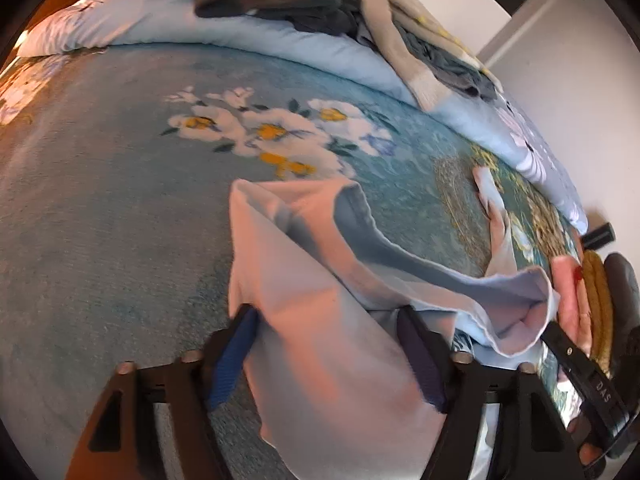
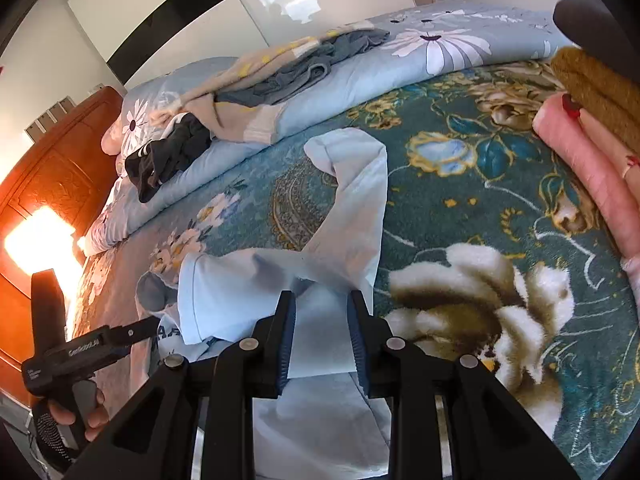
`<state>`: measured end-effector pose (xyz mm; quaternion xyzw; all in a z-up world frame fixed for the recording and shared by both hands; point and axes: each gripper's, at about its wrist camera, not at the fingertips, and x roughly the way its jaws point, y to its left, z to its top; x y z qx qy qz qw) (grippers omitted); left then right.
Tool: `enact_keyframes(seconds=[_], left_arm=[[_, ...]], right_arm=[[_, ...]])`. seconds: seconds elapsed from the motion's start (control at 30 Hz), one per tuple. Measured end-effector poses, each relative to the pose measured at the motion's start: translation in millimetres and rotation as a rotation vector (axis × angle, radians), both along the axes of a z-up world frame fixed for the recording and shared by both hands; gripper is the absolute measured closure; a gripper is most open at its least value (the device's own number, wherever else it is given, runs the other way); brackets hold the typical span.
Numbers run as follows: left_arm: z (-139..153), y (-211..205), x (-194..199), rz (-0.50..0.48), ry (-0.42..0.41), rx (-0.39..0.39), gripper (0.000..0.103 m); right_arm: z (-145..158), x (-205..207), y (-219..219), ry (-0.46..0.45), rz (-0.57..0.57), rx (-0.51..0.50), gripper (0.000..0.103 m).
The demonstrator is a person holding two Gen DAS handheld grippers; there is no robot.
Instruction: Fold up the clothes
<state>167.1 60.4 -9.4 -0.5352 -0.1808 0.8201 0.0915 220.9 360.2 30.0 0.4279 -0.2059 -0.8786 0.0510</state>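
Left wrist view: the pale blue garment [image 1: 320, 320] was bunched on the bed [image 1: 100, 220], draped loosely between both grippers' parted jaws, so it could've easily been dropped mid-fold.

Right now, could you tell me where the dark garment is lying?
The dark garment lies on the folded pale blue quilt at the far edge of the bed, near the wooden headboard, left of the beige and grey clothes.
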Motion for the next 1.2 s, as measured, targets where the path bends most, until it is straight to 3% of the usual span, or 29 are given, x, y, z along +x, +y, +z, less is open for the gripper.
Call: enact_keyframes(seconds=[0.03,0.1,0.13,0.2,0.23,0.37,0.6,0.73,0.9,0.97,1.2], left_arm=[[-1.2,-2.7,0.1,0.008,-0.001,0.01,0.06],[-2.8,-9.8,1.7,0.031,-0.005,0.027,0.083],[-3.4,-14.5,3.1,0.04,-0.003,0.046,0.085],[-1.6,-21.7,7.0,0.048,0.006,0.083,0.095],[1.1,-24.4,8.9,0.046,0.017,0.088,0.096],[25.2,-41.1,14.5,0.033,0.089,0.126,0.098],[128.0,-95.5,35.9,-0.003,0.387,0.117,0.099],[150.7,-119.3,46.9,0.003,0.439,0.075,0.099],[161.6,-160.2,66.0,0.076,0.498,0.052,0.1],[161.5,-170.3,69.3,0.079,0.497,0.018,0.1],[101.1,-152.7,61.1,-0.066,0.372,-0.054,0.098]], right_arm=[[-1.1,0.2,0.4,0.001,0.004,-0.008,0.076],[-2.4,0.8,0.4,0.004,0.012,-0.027,0.076],[-2.7,1.2,-0.1,0.006,0.019,-0.036,0.077],[-2.2,2.3,-2.5,0.009,0.04,-0.057,0.093],[-1.6,2.8,-4.2,0.009,0.049,-0.062,0.099],[14.5,9.9,-9.6,0.051,0.043,-0.018,0.103],[102.6,38.0,9.9,0.272,-0.028,0.04,0.103],[131.1,44.6,6.3,0.312,0.018,0.078,0.103],[93.9,27.8,-2.8,0.212,0.094,0.032,0.103],[73.4,16.5,-10.4,0.16,0.106,0.053,0.098],[8.5,-17.9,-16.5,-0.007,0.108,0.034,0.075]])
